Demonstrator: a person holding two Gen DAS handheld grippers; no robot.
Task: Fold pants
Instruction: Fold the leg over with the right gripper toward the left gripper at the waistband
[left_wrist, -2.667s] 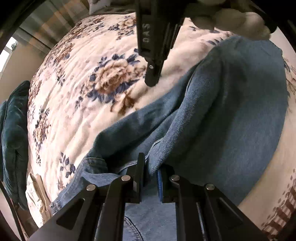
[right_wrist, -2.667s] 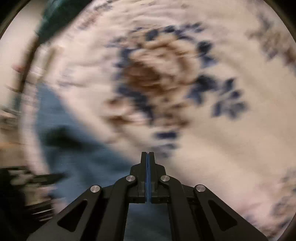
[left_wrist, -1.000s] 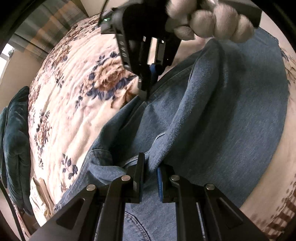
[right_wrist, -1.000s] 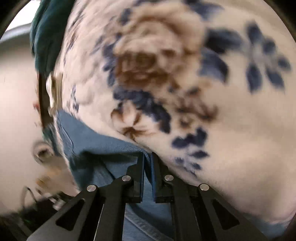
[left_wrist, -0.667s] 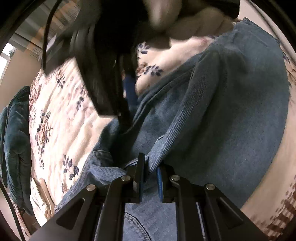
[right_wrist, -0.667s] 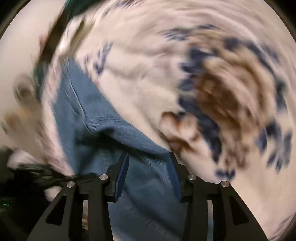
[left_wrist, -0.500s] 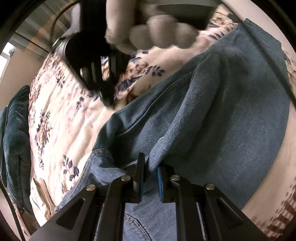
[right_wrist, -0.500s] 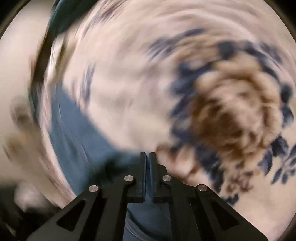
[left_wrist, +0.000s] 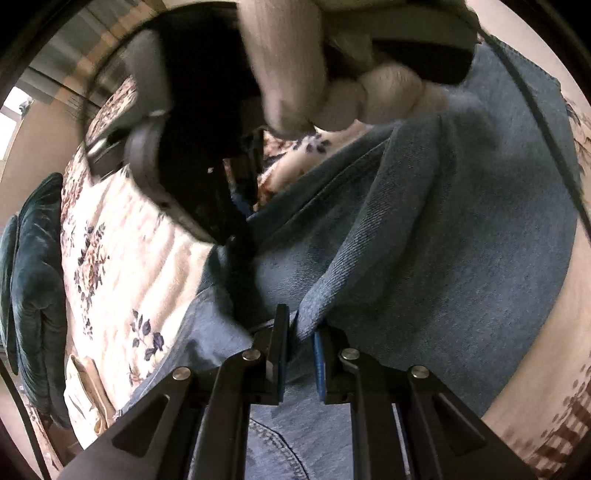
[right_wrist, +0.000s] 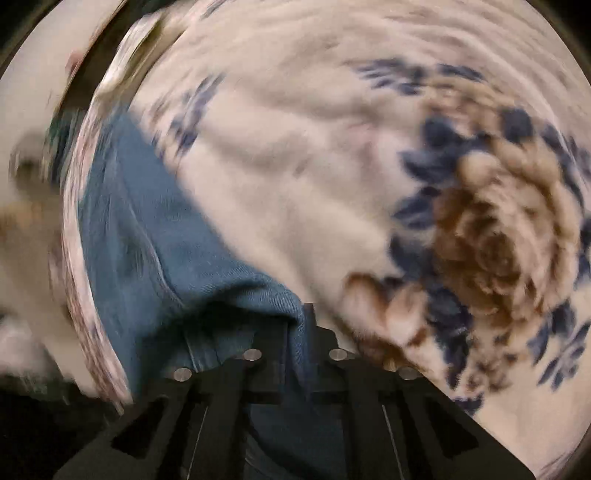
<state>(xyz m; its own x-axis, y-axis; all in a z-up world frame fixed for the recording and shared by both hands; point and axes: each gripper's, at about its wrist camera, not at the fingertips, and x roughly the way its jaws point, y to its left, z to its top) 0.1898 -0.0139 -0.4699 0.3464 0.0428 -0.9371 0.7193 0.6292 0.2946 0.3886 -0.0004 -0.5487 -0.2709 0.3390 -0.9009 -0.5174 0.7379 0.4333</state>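
Blue denim pants (left_wrist: 443, 236) lie bunched on a floral bedspread (left_wrist: 122, 258). My left gripper (left_wrist: 300, 354) is shut on a raised fold of the pants near the waist. My right gripper (right_wrist: 297, 332) is shut on the pants' folded edge (right_wrist: 207, 266); that view is blurred by motion. In the left wrist view the right gripper's body and the gloved hand (left_wrist: 332, 85) holding it fill the upper middle, close above the pants. Its tips are hidden there.
A dark green cushion (left_wrist: 33, 280) stands at the bed's left edge. A beige tag or strap (left_wrist: 86, 391) lies at the lower left. The bedspread's brown and blue rose (right_wrist: 495, 240) lies right of the right gripper.
The right gripper opened, then shut on the pants' edge closer to the left gripper. Its body now looms larger in the left wrist view. The left gripper has kept its hold.
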